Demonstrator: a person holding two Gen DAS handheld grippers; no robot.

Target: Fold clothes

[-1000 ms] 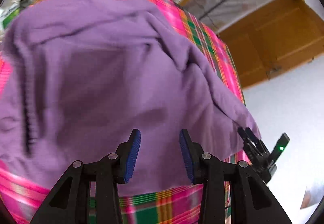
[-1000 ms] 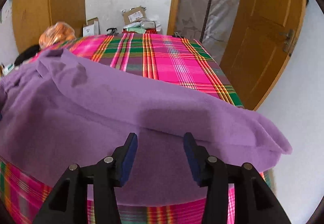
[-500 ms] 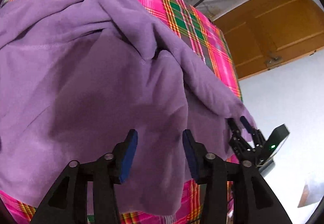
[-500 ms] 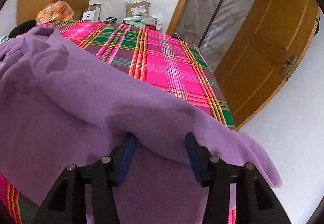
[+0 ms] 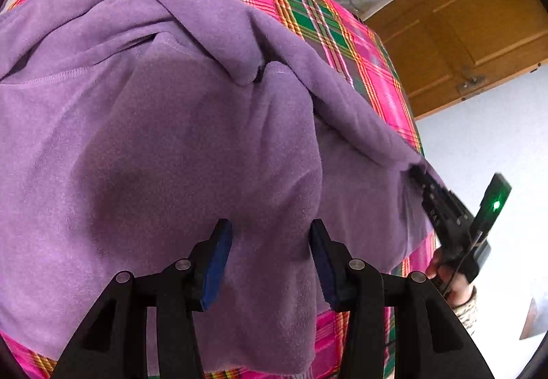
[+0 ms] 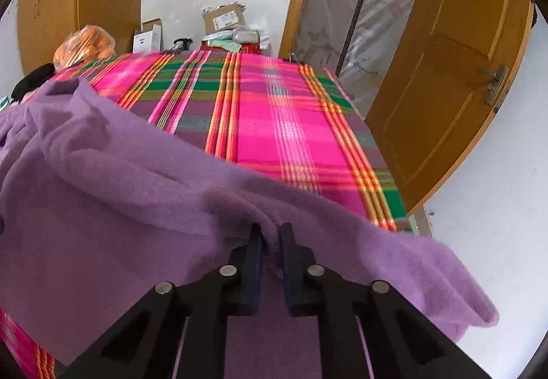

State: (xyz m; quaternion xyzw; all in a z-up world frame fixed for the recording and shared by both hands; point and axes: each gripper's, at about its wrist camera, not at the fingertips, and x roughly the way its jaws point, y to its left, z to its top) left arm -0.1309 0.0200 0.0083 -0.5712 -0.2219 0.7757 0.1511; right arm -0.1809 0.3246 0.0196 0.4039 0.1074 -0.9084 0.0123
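A purple fleece garment (image 5: 164, 125) lies rumpled over a table with a pink and green plaid cloth (image 5: 346, 43). My left gripper (image 5: 270, 262) hovers open just above the garment's near part, nothing between its blue pads. My right gripper (image 6: 271, 242) is shut on a ridge of the same purple garment (image 6: 113, 207) near the table's right front corner. In the left wrist view the right gripper (image 5: 419, 175) shows at the far right with its fingertips buried in the garment's edge, a hand behind it.
The plaid cloth (image 6: 281, 125) stretches bare beyond the garment. At the table's far end stand cardboard boxes (image 6: 222, 17), an orange bag (image 6: 85, 45) and a dark object (image 6: 32, 79). A wooden door (image 6: 445, 88) stands to the right, close to the table's corner.
My right gripper went forward and shut on a fold of the garment; it was open before. My left gripper stayed open and came closer over the fleece.
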